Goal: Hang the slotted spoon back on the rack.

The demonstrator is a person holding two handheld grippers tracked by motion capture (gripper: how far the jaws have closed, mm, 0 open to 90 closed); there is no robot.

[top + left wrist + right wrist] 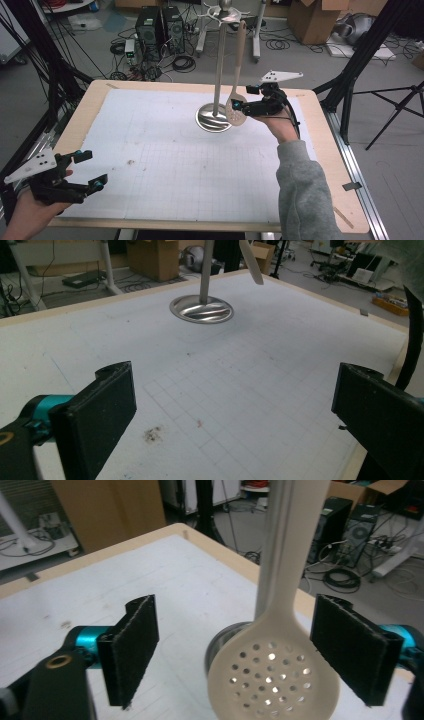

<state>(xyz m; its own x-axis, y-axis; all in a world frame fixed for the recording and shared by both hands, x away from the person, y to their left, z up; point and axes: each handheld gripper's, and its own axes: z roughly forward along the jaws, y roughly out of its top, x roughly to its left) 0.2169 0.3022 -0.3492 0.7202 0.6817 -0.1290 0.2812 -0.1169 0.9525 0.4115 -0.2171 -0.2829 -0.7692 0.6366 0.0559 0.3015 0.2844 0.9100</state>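
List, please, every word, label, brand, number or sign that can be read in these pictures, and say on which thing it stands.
No readable text in any view.
Slotted spoon between the open jaws of the right claw: plain, no mark.
Metal stand: no brand visible.
White grid mat: lines only, no numbers.
Left claw: no label.
Computer towers and cardboard boxes on the floor: too small and blurred to read.

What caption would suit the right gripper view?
Open right gripper framing a cream slotted spoon hanging beside a metal stand.
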